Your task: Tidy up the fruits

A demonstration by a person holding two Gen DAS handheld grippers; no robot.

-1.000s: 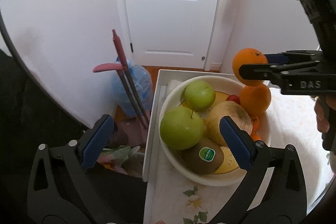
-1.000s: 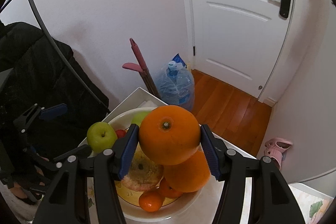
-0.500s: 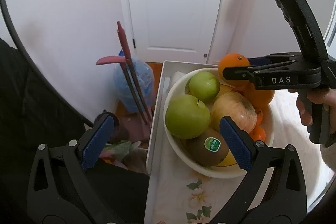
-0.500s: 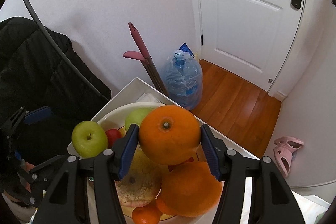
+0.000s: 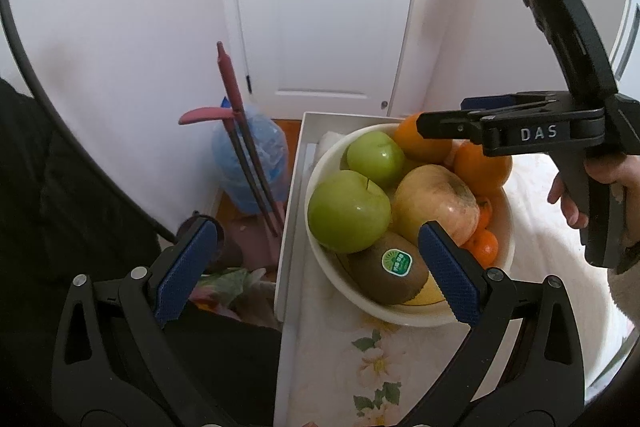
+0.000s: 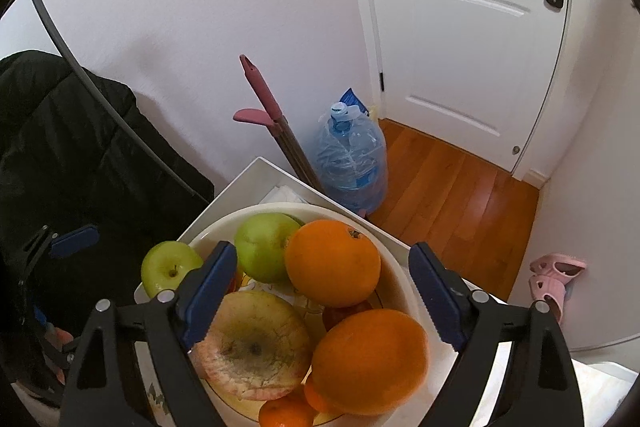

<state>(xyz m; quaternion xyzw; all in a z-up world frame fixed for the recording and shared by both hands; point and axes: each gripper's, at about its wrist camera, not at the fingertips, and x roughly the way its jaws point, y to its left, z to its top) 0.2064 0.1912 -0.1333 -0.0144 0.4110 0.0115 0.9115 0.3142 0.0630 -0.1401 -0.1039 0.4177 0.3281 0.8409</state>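
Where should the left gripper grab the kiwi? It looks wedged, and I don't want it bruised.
Probably across the kiwi's short width near its stickered end, coming from above on the bowl's near side. It lies lengthwise against the near rim, half under the big green apple, so only that end is free. The left gripper is open.

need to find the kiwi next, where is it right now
In the left wrist view the kiwi lies at the near edge of the bowl, below the front green apple and beside the big pale apple.
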